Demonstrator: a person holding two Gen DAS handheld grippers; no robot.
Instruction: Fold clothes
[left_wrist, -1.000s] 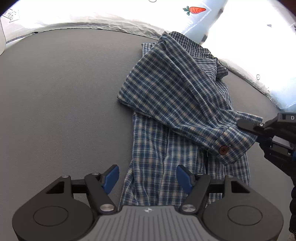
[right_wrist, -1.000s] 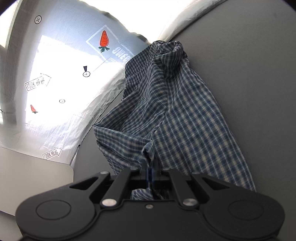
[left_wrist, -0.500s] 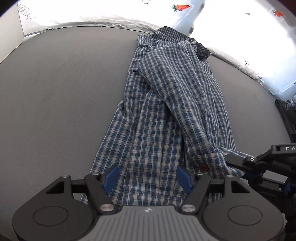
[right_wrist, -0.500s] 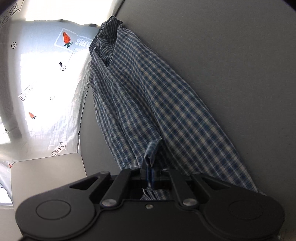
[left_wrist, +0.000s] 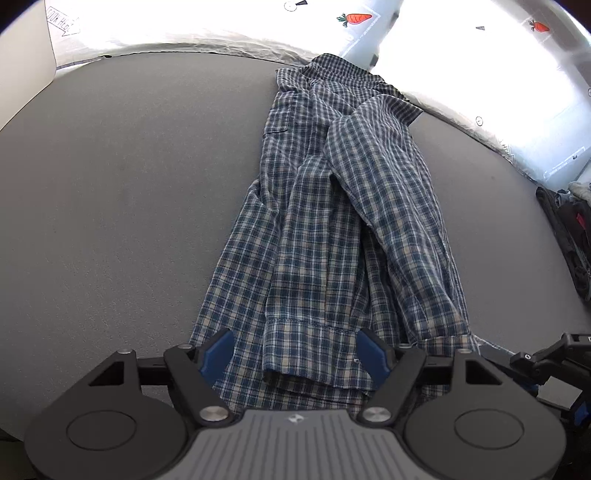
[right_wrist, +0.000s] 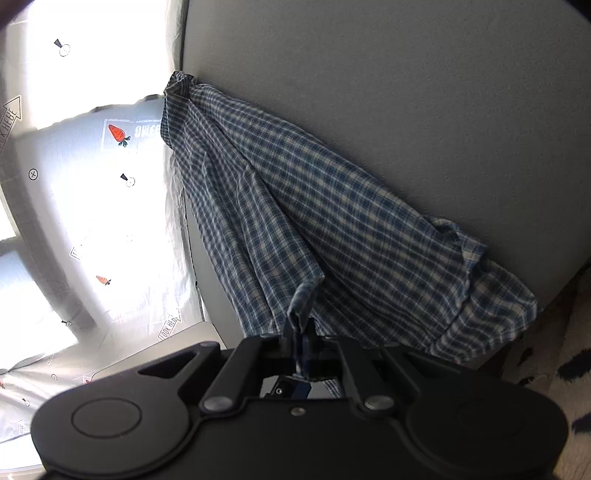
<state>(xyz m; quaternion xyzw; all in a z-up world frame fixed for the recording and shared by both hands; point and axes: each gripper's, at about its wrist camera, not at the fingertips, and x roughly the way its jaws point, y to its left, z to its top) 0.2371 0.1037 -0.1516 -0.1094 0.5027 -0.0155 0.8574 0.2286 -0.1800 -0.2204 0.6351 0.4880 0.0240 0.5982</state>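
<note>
You have one plaid shirt on one grey table, two grippers (left gripper, right gripper), and two carrot prints showing in your left view.

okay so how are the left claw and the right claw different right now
The left claw stands wide over the plaid shirt, jaws opening and pressing on nothing; the right claw is shut on a pinch of the shirt's cloth. The left claw's blue pads show plainly; the right claw's are almost hidden by fabric. Both point at the same shirt on the grey table.
</note>
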